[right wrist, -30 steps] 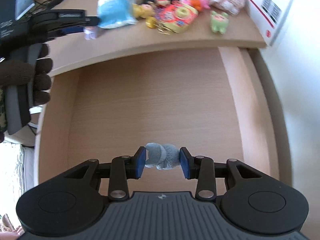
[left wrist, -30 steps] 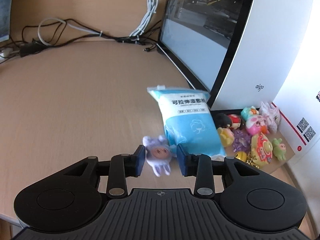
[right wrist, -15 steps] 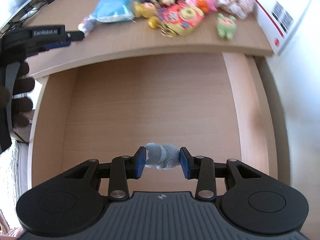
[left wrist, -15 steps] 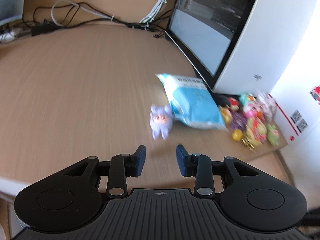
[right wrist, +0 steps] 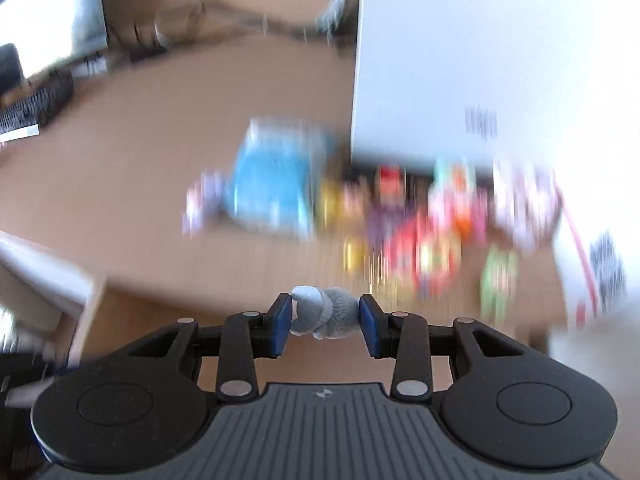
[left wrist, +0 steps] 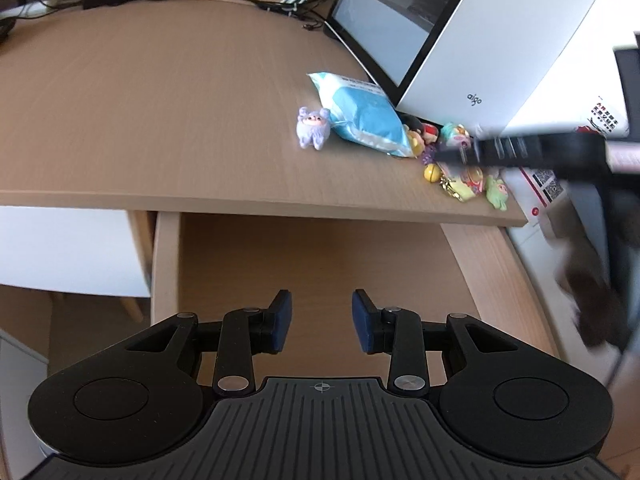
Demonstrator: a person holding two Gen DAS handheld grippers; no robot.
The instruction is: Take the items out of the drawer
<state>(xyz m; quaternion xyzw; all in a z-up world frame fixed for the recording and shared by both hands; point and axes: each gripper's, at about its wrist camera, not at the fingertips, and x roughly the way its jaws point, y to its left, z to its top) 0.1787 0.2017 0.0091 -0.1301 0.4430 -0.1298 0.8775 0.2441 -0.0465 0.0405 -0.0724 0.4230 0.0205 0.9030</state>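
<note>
Over the drawer [left wrist: 320, 256], left hand-held gripper [left wrist: 321, 322] gapes empty; right hand-held gripper [right wrist: 324, 318] pinches grey toy [right wrist: 325, 312].

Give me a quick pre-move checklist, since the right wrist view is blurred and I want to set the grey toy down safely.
1. Grip on the small grey plush toy: ok, clamped between the right gripper pads.
2. Left gripper free: ok, open and holding nothing, over the open wooden drawer.
3. Bare spot on the light wooden desk top: ok, wide clear area left of the purple plush figure.
4. Drawer contents left: cannot tell, only part of its floor shows.
5. Right gripper's height over the desk: cannot tell, view too blurred.
</note>
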